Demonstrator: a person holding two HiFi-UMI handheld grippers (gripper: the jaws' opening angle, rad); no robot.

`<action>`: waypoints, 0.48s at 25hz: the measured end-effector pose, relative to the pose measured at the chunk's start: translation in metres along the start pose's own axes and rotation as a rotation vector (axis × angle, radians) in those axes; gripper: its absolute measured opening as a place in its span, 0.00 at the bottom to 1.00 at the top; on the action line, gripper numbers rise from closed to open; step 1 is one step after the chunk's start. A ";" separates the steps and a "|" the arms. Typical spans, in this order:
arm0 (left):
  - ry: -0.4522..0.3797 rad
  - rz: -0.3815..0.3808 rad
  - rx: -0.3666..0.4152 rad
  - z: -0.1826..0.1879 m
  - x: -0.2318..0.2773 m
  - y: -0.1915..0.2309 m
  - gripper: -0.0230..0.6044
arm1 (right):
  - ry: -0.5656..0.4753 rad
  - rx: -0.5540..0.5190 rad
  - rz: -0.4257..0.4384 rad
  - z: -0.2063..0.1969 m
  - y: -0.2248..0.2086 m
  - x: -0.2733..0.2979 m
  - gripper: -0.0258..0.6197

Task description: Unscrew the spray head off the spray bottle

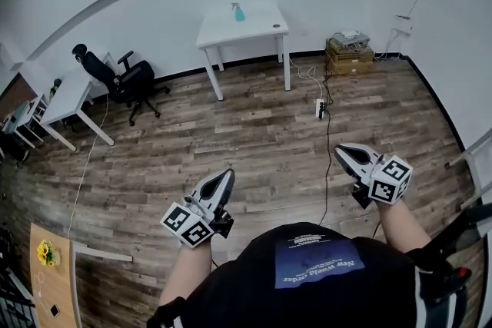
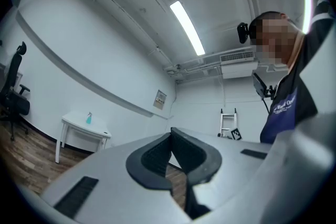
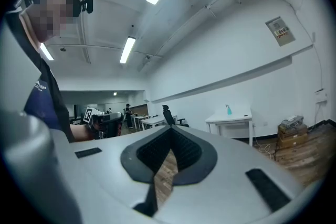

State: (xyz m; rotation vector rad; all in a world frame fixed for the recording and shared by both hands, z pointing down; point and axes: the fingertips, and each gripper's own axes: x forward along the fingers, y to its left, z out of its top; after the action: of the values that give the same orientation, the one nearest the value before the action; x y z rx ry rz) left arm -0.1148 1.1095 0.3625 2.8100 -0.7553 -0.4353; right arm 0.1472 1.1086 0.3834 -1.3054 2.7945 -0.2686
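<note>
A small blue spray bottle (image 1: 238, 12) stands on a white table (image 1: 254, 31) against the far wall. The bottle shows small in the left gripper view (image 2: 89, 118) and the right gripper view (image 3: 228, 109). My left gripper (image 1: 224, 177) hovers low over the wooden floor, far from the table, shut with nothing in it. My right gripper (image 1: 344, 154) is held at the right, likewise shut and empty. Both point toward the table. In each gripper view the jaws meet at their tips, left gripper (image 2: 171, 132), right gripper (image 3: 170, 129).
A black office chair (image 1: 123, 78) and a white desk (image 1: 71, 97) stand at the left. Cardboard boxes (image 1: 350, 54) sit at the right of the table, and a power strip with a cable (image 1: 320, 109) lies on the floor. A small wooden table with a flower (image 1: 50, 273) is at the lower left.
</note>
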 end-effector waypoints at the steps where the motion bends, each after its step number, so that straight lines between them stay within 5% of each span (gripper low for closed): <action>1: 0.004 -0.005 0.008 0.006 -0.001 0.014 0.03 | -0.008 0.003 -0.013 0.004 0.000 0.012 0.02; 12: 0.008 0.006 -0.009 0.015 -0.005 0.105 0.03 | 0.022 0.014 -0.016 -0.004 -0.017 0.097 0.02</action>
State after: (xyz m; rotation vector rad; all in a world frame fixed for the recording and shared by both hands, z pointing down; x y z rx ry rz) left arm -0.1720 1.0213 0.3772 2.7983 -0.7585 -0.4246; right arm 0.0971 1.0241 0.3930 -1.3310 2.7961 -0.3048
